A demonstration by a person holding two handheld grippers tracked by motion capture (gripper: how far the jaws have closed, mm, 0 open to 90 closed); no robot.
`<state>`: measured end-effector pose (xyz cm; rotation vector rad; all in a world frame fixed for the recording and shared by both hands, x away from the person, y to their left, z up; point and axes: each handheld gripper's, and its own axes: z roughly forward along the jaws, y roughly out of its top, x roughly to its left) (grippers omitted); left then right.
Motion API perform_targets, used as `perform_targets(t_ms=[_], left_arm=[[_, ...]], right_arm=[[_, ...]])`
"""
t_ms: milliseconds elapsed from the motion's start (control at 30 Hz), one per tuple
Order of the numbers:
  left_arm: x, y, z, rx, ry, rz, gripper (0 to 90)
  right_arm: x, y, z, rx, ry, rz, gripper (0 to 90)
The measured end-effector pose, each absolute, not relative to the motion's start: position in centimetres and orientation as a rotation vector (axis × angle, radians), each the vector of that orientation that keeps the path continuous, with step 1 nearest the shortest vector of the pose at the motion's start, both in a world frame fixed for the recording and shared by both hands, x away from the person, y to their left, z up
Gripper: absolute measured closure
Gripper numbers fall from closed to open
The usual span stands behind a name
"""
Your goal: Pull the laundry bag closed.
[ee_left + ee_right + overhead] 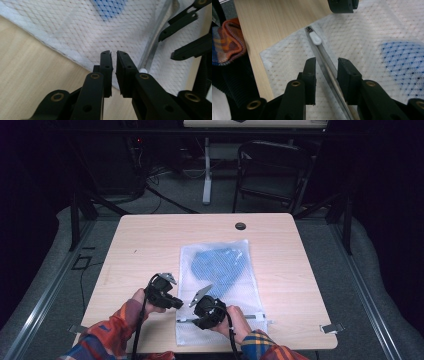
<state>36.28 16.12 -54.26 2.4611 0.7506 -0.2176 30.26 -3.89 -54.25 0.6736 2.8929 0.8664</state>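
A white mesh bag (227, 292) lies flat on the wooden table (150, 245) with a blue garment (217, 267) inside it. A zipper (329, 72) with a white pull (315, 38) runs along the bag's near edge. My right gripper (326, 62) straddles the zipper strip, jaws apart, with a gap on the left side. My left gripper (113, 53) hovers at the bag's near left corner with its jaws almost together. Whether fabric is pinched between them I cannot tell. In the high view the left gripper (176, 303) and right gripper (196, 322) sit close together.
A cable hole (240, 226) sits at the table's far edge. A black chair (270, 170) and a desk leg (206, 170) stand on the floor beyond. Plaid sleeves (107, 332) come in from the bottom. Bare table lies on either side of the bag.
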Motion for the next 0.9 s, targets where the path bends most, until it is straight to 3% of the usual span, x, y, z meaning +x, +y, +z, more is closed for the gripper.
perform_targets(t_ms=[367,900], left_arm=[[36.0,15.9,-55.1,2.543,0.721,-0.315,84.6],[36.0,15.7,-55.8,2.563,0.755,-0.328,88.0]], right_arm=[[30.4,-2.0,-55.1,0.639,2.901,0.872,72.5],[30.9,-0.6,-56.0,0.656,2.940,0.854,72.8]])
